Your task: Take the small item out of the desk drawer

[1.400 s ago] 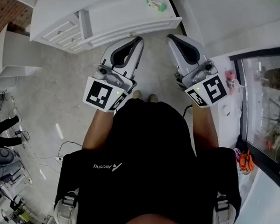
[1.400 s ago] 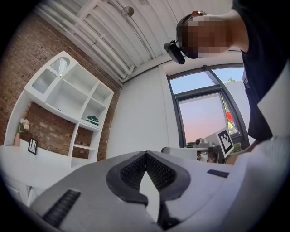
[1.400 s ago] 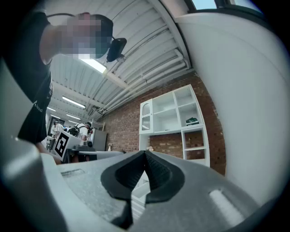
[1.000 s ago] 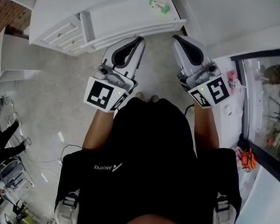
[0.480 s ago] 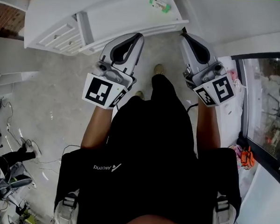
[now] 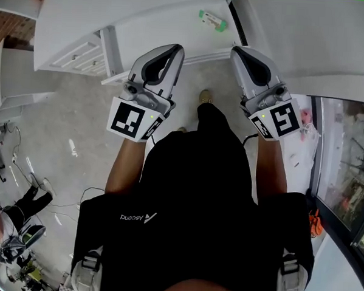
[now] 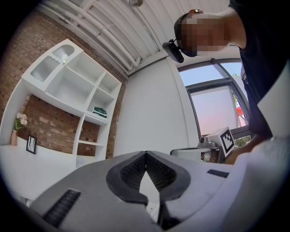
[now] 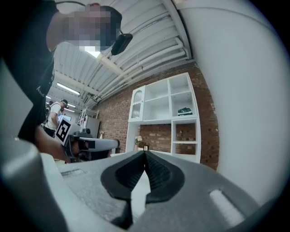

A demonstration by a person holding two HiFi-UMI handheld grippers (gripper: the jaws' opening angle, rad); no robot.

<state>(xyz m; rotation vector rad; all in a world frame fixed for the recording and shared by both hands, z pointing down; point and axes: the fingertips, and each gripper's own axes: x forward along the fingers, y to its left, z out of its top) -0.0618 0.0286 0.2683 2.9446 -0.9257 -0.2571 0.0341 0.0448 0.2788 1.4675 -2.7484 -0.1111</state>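
Note:
A white desk [image 6: 146, 18] fills the top of the head view, and its drawer fronts [image 6: 83, 53] at the left look closed. A small green and white item [image 6: 211, 20] lies on the desk top near its right end. My left gripper [image 6: 176, 49] is held out with its tip at the desk's front edge, jaws shut and empty; the left gripper view shows the pads [image 7: 146, 154] meeting. My right gripper [image 6: 237, 52] is level with it, close below the green item, also shut and empty [image 8: 145, 152]. The inside of the drawers is hidden.
A white shelf unit [image 7: 74, 90] stands against a brick wall [image 8: 206, 122]. A glazed window wall [image 6: 351, 163] runs along the right. Another person [image 6: 17, 206] and cables are on the concrete floor [image 6: 66, 148] at the lower left. My shoe [image 6: 205, 97] is below the desk edge.
The person has stepped toward the desk, one foot now forward. The desk has come closer, and both shut grippers have moved up to its front edge.

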